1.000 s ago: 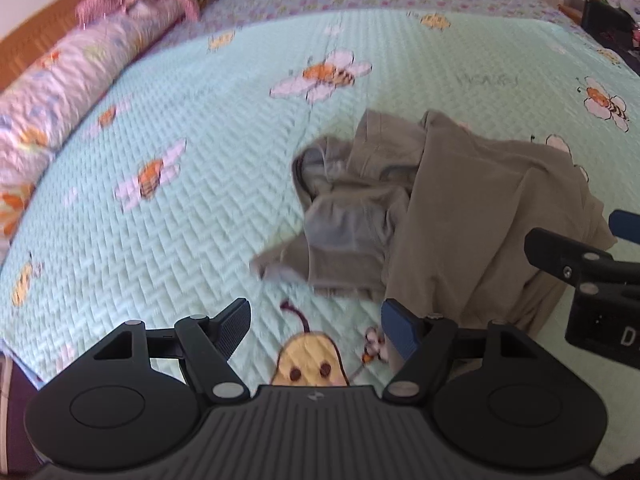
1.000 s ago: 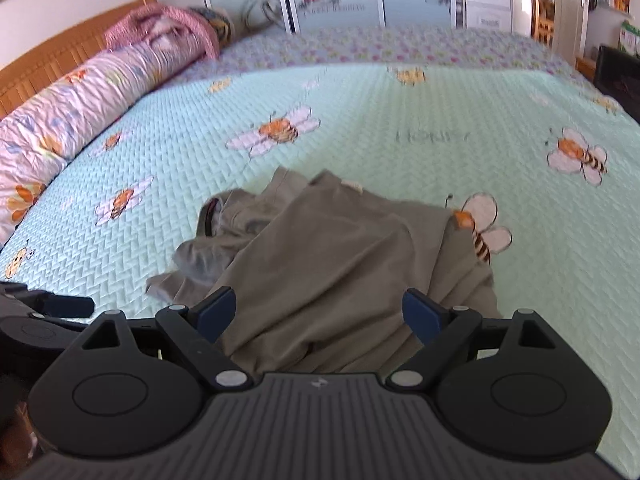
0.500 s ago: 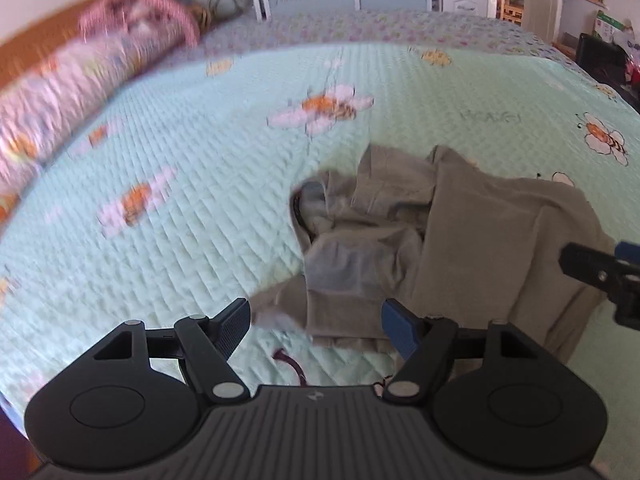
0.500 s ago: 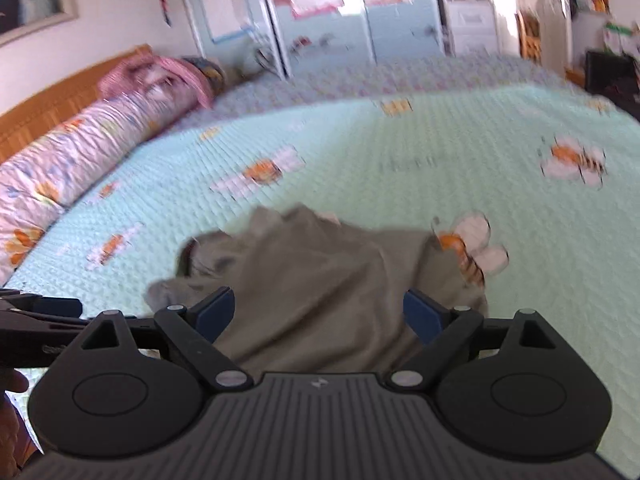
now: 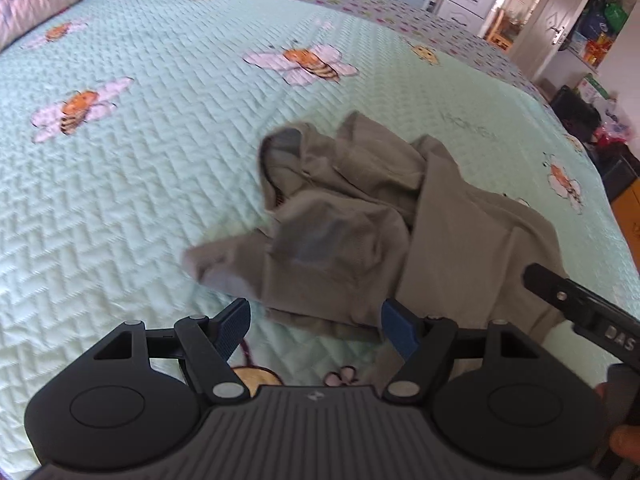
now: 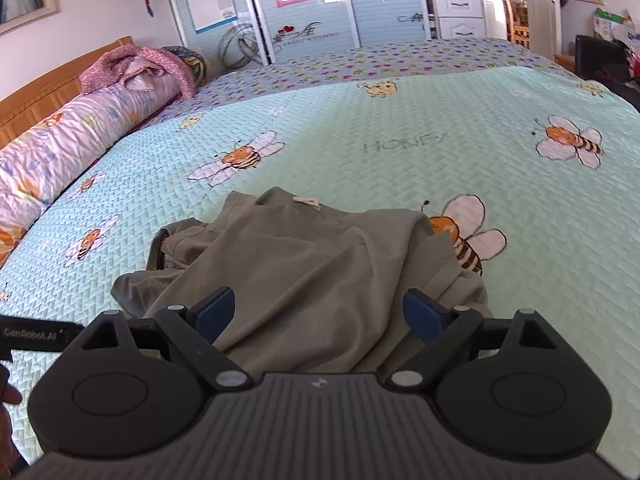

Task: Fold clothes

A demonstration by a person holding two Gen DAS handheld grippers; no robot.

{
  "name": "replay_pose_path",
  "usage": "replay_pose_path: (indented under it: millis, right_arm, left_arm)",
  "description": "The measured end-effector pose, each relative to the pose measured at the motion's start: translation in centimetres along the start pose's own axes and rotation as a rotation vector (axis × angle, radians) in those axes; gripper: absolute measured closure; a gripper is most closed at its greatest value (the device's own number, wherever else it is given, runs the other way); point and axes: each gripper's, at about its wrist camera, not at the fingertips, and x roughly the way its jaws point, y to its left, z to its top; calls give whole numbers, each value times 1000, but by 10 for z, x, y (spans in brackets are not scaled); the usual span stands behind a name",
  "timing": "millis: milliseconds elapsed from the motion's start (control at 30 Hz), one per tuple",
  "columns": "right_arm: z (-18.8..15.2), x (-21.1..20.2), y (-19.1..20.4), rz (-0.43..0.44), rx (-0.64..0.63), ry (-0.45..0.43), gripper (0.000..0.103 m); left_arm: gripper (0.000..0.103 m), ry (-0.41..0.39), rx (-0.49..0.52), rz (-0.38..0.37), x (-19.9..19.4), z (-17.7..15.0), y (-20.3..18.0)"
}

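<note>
A crumpled olive-grey garment (image 5: 360, 220) lies bunched on the mint-green bee-print bedspread (image 5: 120, 200). My left gripper (image 5: 316, 324) hovers over its near left edge, open, with nothing pinched between the blue pads. In the right wrist view the same garment (image 6: 304, 272) fills the space ahead of my right gripper (image 6: 320, 312), which stands open above the cloth's near edge. The right gripper's black finger (image 5: 580, 304) shows at the right of the left wrist view; the left one's arm (image 6: 36, 334) pokes in at the left of the right wrist view.
A rolled floral quilt (image 6: 60, 148) and wooden headboard (image 6: 40, 96) line the bed's left side. Wardrobe doors (image 6: 304, 8) and white drawers (image 6: 456, 8) stand beyond the far end. Clutter and a dark box (image 5: 576, 116) sit past the right edge.
Both grippers have sunk closer to the garment. The left one has rolled and tilted, so the bed now slants in its view. Neither gripper's opening has changed.
</note>
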Motion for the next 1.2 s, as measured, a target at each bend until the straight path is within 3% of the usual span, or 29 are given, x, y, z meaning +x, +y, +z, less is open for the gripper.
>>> replay_pose_path:
  millis: [67,167,233,333,633,800,867,1000,1100,1200]
  right_arm:
    - [-1,6,-2,-16,2,40,14]
    - [-1,18,-3,-19,-11,99,43]
    - [-2,21,-6,-16,-7,111,74]
    - [-1,19,-13,-7,22,94,97]
    - [7,-22,-47,-77,86,-50,100]
    - [19,-47,-65,-179,90,-166,99]
    - [21,-43,-78,-229,92,-146,99]
    - [14,-19,-106,-270,149,23,94]
    - [3,-34,-117,-223,254,-5,90]
    - [-1,-55,-119,-169,296,-63,76]
  left_arm:
    - [28,13,22,-16,4,-4,-5]
    - [28,25,48,1,7,-8,-13]
    - [28,23,61,15,6,-8,-15]
    - [28,12,92,46,1,-8,-20]
    - [28,-15,206,92,-8,-11,-49]
    - [28,-20,265,108,-11,-16,-64]
    - [28,-15,275,105,-12,-17,-68]
    - [28,-8,306,115,-11,-22,-76]
    - [28,6,312,86,-11,-24,-80]
    - [28,22,290,31,-9,-24,-86]
